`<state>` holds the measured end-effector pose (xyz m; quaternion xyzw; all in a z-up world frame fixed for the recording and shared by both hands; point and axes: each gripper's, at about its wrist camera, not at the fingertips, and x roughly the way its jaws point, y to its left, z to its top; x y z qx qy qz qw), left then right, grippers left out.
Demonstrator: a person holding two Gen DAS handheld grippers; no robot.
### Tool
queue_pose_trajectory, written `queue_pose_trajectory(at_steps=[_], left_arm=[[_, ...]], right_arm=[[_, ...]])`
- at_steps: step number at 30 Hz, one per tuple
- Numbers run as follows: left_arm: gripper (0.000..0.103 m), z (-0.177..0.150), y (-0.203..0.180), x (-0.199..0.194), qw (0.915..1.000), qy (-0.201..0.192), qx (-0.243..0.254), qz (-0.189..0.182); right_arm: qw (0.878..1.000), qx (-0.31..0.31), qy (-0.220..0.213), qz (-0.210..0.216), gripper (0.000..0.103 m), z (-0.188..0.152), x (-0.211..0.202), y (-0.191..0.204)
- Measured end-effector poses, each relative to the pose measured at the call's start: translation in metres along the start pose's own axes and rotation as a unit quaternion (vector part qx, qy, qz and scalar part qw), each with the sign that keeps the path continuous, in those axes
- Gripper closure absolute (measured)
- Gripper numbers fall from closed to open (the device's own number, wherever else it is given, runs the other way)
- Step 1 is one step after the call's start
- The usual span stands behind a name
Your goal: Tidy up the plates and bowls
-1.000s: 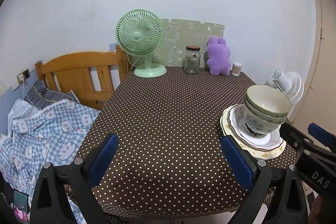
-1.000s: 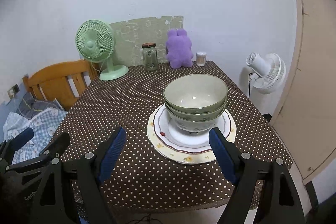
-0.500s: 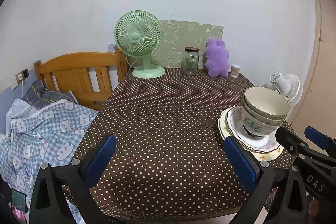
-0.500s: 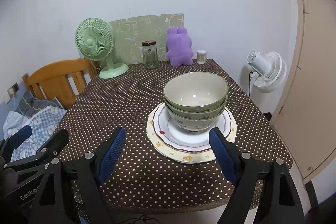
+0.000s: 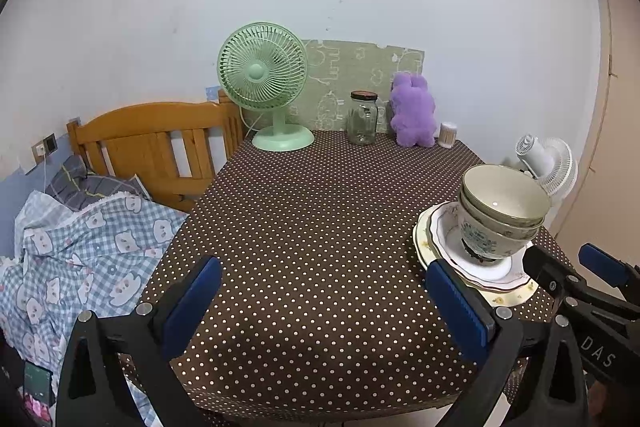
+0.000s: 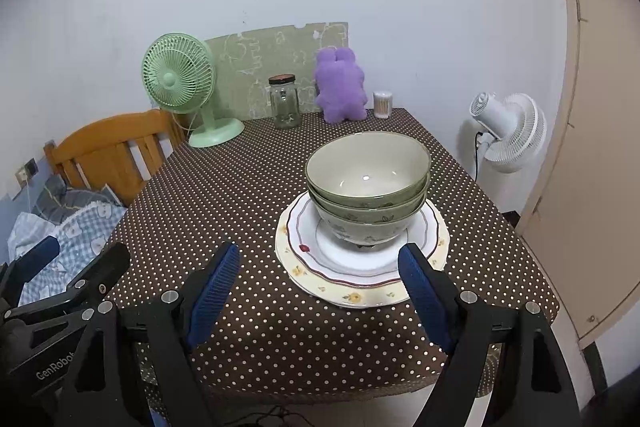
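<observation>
No change vs earlier frames: nothing shifted. Table (image 6: 240, 187): 2 plates (image 6: 352, 293) stacked at near right, 3 nested bowls (image 6: 368, 187) on top, upright, mouths up. Right gripper (image 6: 318, 287), left gripper (image 5: 324, 301): wide, empty.

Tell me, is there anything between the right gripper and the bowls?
No. Only bare dotted tablecloth lies between the open right gripper and the stacked bowls on the plates. Nothing visible blocks the way.

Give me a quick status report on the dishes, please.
Both grippers, left and right, open, empty, short of the stack. Bowls nested on plates. Nothing in the way.
</observation>
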<state>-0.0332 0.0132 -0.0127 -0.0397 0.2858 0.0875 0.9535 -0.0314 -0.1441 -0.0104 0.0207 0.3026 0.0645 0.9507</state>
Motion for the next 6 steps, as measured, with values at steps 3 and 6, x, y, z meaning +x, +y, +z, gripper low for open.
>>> queue_pose_trajectory(at_steps=[3, 6], left_arm=[[0.000, 0.0000, 0.0010, 0.0004, 1.0000, 0.001, 0.000, 0.001], [0.000, -0.0003, 0.0019, 0.0012, 1.0000, 0.003, 0.000, 0.001]], right_arm=[[1.000, -0.001, 0.000, 0.001, 0.019, 0.0003, 0.0010, -0.0010], [1.000, -0.001, 0.002, 0.002, 0.020, 0.0005, 0.0013, -0.0008]])
